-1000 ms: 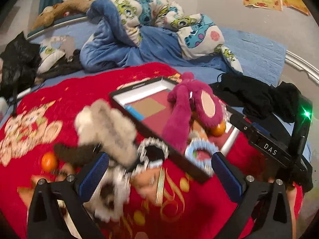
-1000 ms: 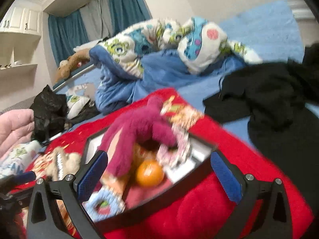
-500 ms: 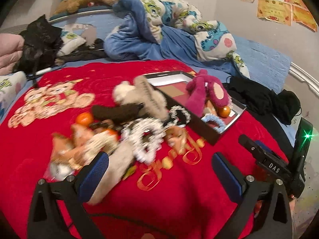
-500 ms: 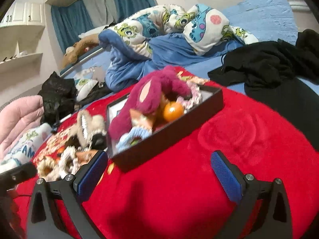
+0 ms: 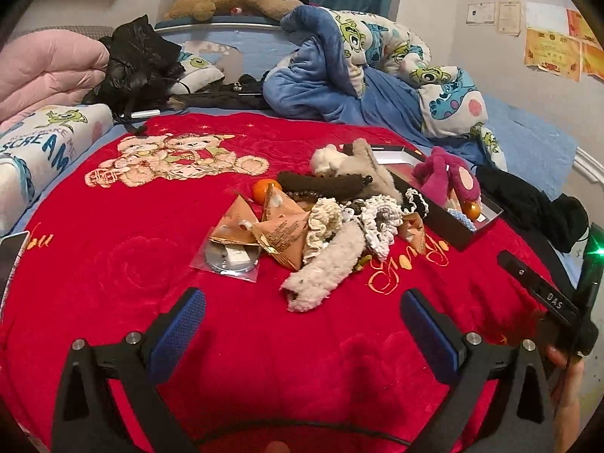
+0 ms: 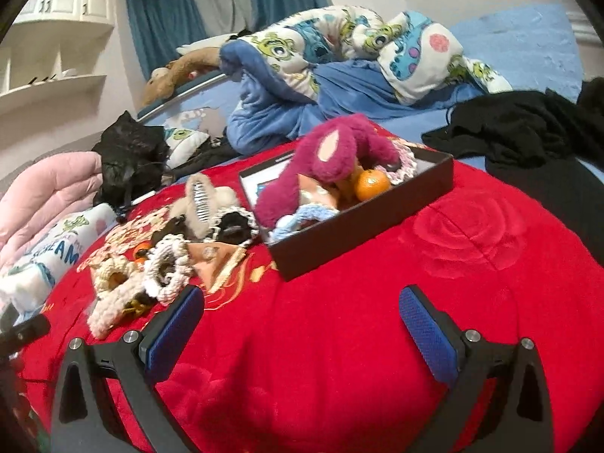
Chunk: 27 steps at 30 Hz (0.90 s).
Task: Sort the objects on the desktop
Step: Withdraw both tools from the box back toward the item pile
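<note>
Left wrist view: I am holding my left gripper [image 5: 302, 324] wide apart and empty above the red blanket [image 5: 113, 264], short of the heap of scrunchies [image 5: 351, 219], snack packets [image 5: 275, 226] and a tangerine [image 5: 261, 190]. My right gripper [image 6: 302, 324] is also gaping, empty, near the black tray [image 6: 362, 219] holding the magenta plush [image 6: 332, 158]. I am judging the fluffy items tangled; pinching one could be dragging neighbours along.

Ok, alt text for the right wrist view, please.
The open right gripper hovers empty over a red blanket; ahead, a black tray holds a magenta plush toy and an orange. Scrunchies and fuzzy hair clips lie piled left of it.
</note>
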{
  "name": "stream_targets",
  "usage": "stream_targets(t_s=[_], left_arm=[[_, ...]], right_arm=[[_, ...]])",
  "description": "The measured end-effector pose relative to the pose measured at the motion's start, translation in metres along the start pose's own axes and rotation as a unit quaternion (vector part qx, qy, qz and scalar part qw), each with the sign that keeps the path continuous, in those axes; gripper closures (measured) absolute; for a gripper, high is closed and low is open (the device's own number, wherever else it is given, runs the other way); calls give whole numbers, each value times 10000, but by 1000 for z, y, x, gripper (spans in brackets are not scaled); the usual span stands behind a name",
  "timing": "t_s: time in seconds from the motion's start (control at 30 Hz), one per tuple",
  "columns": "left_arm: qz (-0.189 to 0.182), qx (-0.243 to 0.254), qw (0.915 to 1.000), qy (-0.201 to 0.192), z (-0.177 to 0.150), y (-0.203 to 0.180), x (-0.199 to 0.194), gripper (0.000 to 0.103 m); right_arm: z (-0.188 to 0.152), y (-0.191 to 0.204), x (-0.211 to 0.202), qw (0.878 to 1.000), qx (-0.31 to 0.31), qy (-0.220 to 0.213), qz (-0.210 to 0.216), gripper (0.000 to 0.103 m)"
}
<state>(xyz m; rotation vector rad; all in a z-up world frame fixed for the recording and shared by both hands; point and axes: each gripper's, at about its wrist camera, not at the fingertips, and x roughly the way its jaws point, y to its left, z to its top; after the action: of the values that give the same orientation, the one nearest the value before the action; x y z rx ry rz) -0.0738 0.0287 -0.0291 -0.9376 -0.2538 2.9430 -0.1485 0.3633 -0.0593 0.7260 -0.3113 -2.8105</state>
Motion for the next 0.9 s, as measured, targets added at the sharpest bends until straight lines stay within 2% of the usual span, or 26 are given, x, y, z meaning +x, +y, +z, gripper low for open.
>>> stream_targets(t_s=[0.27,0.57,0.7,0.9], left_arm=[[49,301,9995,-101,-3,-2,-1,0],[274,2,9996,-29,2,31,8,0],[437,-15,9990,67,3,40,17,0],[486,-46,9987,127,8,49,31,0]], right_arm=[[-6,21,-6,9995,-59,-43,305,0],[-10,55,-1,9950,75,-23,999,0],[-11,70,11,9928,126,129,1186,0],[-7,87,27,9907,38,309,1328,0]])
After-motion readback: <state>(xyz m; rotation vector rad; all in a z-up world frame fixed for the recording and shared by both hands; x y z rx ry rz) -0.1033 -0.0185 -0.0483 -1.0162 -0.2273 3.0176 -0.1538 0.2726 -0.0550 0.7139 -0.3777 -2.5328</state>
